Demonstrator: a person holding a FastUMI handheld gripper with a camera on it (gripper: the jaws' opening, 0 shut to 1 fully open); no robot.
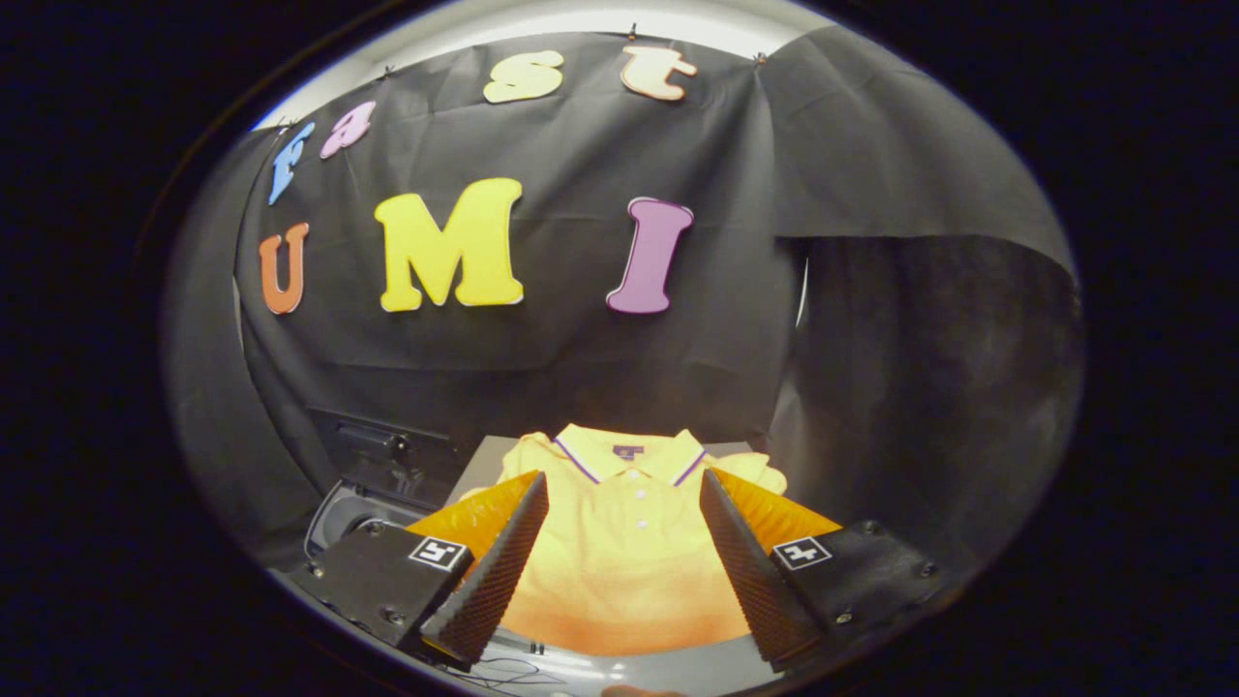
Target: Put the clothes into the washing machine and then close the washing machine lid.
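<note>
A yellow polo shirt [624, 552] lies spread flat on a grey desk [678, 668], collar toward the booth's black cloth wall [581, 368], with a purple-striped collar and a row of white buttons down the placket. The gripper [624, 518] hovers above it with its fingers [494, 571] spread wide apart, holding nothing; the shirt shows between them and just ahead. To the left of the desk, beyond the left finger, sits the dark washing machine [358, 484], its lid raised against the wall
</note>
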